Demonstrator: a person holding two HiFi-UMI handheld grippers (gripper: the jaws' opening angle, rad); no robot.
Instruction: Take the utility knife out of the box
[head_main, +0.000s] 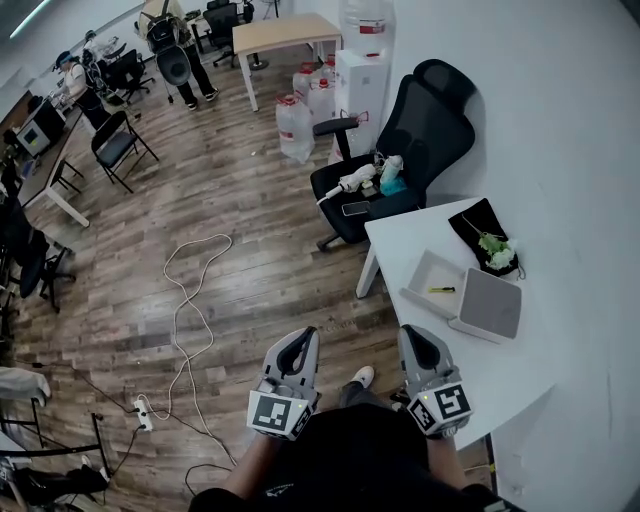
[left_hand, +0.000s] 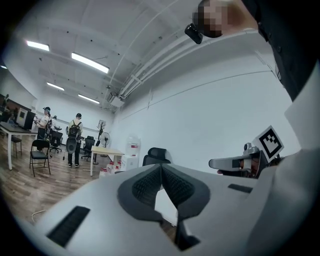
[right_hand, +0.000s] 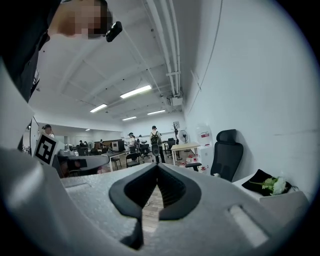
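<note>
Both your left gripper (head_main: 303, 336) and right gripper (head_main: 418, 333) are pressing their jaws together on nothing. The utility knife (head_main: 441, 290) is lying in the open box (head_main: 421, 282) on the white table (head_main: 400, 250), ahead of the right jaws.

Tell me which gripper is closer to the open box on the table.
Right. The right gripper hangs by the table's near edge, just short of the box; the left gripper is farther left, over the wood floor.
</note>
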